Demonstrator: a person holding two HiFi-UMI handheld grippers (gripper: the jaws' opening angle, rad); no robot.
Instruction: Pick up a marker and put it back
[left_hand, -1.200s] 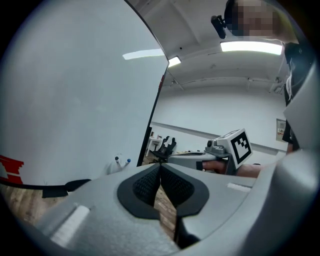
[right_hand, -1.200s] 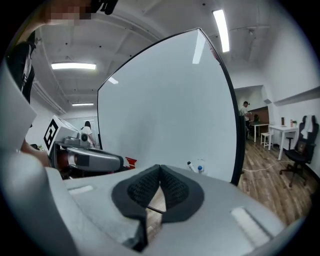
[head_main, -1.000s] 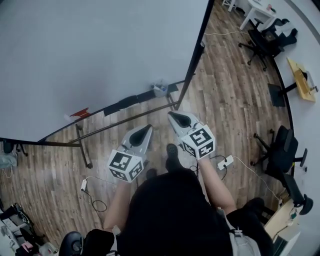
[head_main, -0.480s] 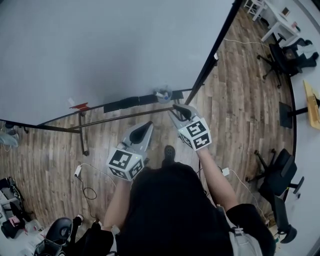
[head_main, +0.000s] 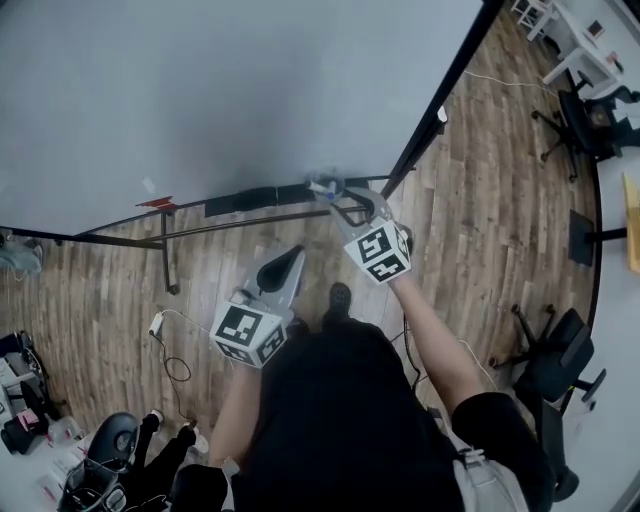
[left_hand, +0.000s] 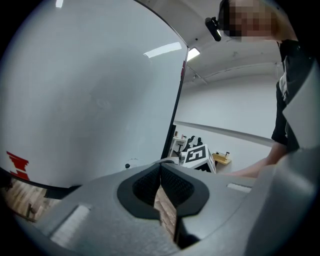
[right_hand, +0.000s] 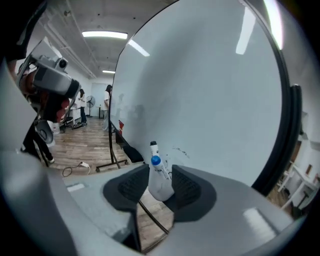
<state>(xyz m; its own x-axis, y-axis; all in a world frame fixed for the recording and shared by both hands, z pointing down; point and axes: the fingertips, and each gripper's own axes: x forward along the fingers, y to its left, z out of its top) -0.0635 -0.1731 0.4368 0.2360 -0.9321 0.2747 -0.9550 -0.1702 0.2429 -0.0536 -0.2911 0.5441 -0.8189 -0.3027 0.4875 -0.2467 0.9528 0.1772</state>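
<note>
Our right gripper (right_hand: 161, 181) is spreading around the translucent white marker cup (right_hand: 159, 192) at the right edge of the pale whiteboard (head_main: 200, 90). Our left gripper (left_hand: 160, 169), pressed together, hangs nearer.

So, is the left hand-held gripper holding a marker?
No, the left hand-held gripper has its jaws together with nothing between them.

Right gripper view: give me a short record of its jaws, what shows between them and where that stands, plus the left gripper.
right gripper: jaws opening, nothing gripped
seen between jaws: cup, not pressed by the pads
cup contents: blue-capped marker, black-capped marker
cup's place: at the foot of the whiteboard
left gripper: jaws together, empty
</note>
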